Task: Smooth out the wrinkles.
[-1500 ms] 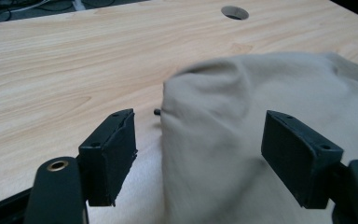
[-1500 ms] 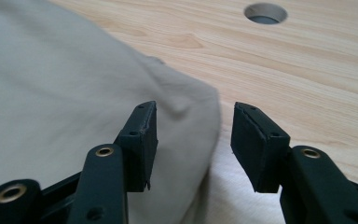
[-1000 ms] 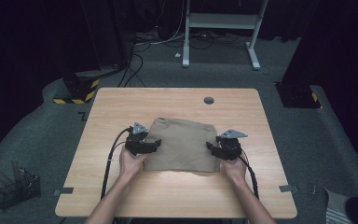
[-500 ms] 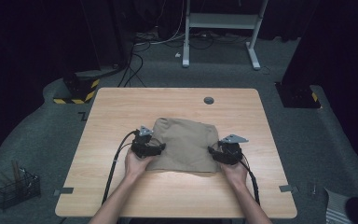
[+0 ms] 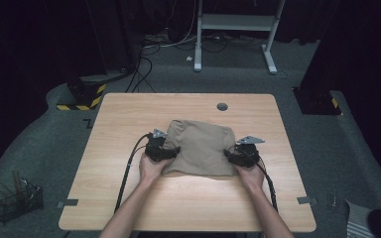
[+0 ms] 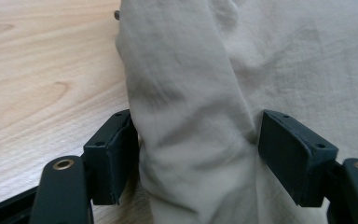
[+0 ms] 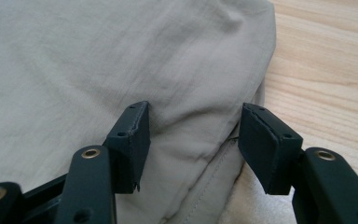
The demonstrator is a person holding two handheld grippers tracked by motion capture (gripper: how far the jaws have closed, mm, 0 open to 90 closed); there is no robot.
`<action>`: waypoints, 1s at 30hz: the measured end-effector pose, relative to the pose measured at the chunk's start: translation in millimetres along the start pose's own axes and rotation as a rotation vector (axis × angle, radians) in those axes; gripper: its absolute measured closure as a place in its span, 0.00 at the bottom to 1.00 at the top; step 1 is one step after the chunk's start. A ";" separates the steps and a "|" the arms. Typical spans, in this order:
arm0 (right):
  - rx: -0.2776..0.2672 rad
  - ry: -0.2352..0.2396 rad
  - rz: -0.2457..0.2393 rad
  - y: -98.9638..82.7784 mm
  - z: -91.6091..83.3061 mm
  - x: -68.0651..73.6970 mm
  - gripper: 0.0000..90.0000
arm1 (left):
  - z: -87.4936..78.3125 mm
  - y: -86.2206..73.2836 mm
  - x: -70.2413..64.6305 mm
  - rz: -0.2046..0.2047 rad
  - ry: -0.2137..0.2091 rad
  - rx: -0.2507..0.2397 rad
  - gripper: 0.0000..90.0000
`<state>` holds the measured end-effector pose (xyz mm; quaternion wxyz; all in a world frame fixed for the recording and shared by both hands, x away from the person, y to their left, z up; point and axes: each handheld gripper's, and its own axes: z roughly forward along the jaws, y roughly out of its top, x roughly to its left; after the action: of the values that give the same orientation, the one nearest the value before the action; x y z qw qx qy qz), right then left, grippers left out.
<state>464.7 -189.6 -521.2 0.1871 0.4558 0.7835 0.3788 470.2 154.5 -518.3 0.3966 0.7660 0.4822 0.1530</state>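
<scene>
A tan cloth [image 5: 198, 146] lies rumpled in the middle of the wooden table [image 5: 129, 114]. My left gripper [image 5: 173, 151] sits at its left edge, jaws wide, with a thick rolled fold of the cloth [image 6: 191, 140] standing between them. That fold brushes the left pad [image 6: 109, 158] and stands just short of the right one, so the left gripper [image 6: 198, 154] is open. My right gripper [image 5: 228, 154] is at the cloth's right edge. Its jaws are spread over the hemmed edge [image 7: 205, 140] without pressing it, so the right gripper [image 7: 193, 144] is open.
A round cable hole [image 5: 222, 106] sits near the table's far edge. Bare wood lies all around the cloth. On the floor are a wire basket [image 5: 17, 201] at the left, a white desk frame [image 5: 233, 22] behind, and a yellow-black striped block [image 5: 82, 96].
My left gripper has moved right into the cloth, and the cloth's left side has bunched up into a fold. The right gripper has stayed almost where it was.
</scene>
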 end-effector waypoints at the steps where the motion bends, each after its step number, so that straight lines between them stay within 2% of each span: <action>1: -0.014 -0.001 0.001 -0.1 -3.6 0.7 0.49 | -4.4 0.7 -0.4 0.005 0.004 -0.005 0.32; 2: -0.021 0.000 0.002 -0.5 -6.0 1.0 0.49 | -12.8 1.2 -0.6 0.009 0.004 -0.032 0.32; 6: -0.053 0.009 0.003 -3.2 -21.0 2.2 0.49 | -33.7 3.5 -1.0 0.016 -0.001 -0.081 0.33; 11: -0.088 0.008 0.010 -7.5 -39.6 0.9 0.50 | -52.6 -0.9 -1.3 0.037 0.010 -0.105 0.33; 19: -0.118 -0.010 0.022 -18.9 -59.4 -2.8 0.50 | -73.2 -19.7 4.5 0.027 0.026 -0.114 0.33; 24: -0.102 -0.038 0.024 -28.8 -65.2 -7.2 0.51 | -82.0 -31.9 9.0 0.030 0.059 -0.106 0.33; 26: -0.094 -0.041 0.043 -33.9 -66.7 -9.2 0.51 | -88.3 -41.3 14.0 0.009 0.072 -0.106 0.33; 28: -0.084 -0.048 0.055 -39.0 -67.7 -11.1 0.50 | -90.1 -44.4 15.5 0.005 0.078 -0.105 0.34; 30: -0.063 -0.071 0.053 -43.4 -67.2 -12.3 0.50 | -90.1 -54.1 19.2 0.016 0.119 -0.077 0.33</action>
<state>403.3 -241.5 -511.7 0.2187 0.4834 0.7518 0.3916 390.6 224.4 -504.5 0.3952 0.7435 0.4926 0.2200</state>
